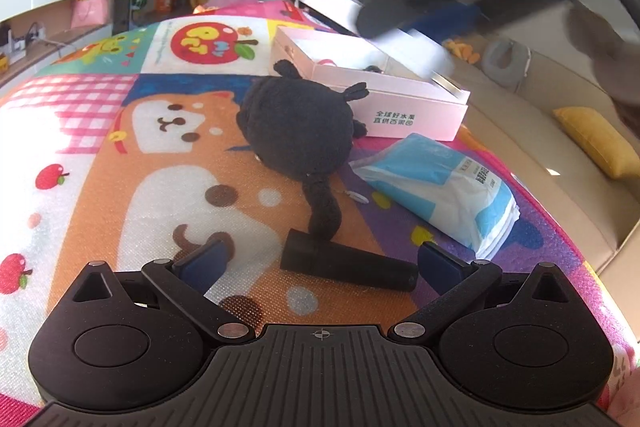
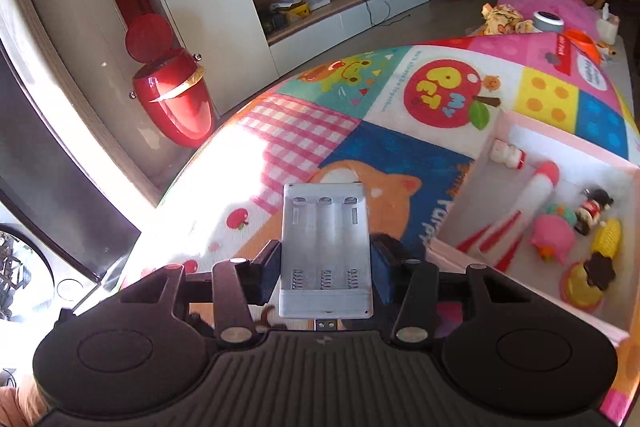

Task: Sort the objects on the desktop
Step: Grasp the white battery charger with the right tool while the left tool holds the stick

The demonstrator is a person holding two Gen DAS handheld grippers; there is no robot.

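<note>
One battery charger (image 2: 326, 251), roughly six toys.

Both grippers, left gripper (image 1: 320, 263) and right gripper (image 2: 326, 263): matte black ribbed bodies, round hubs, silver pivot screws, blue finger pads (image 1: 438, 261).
</note>
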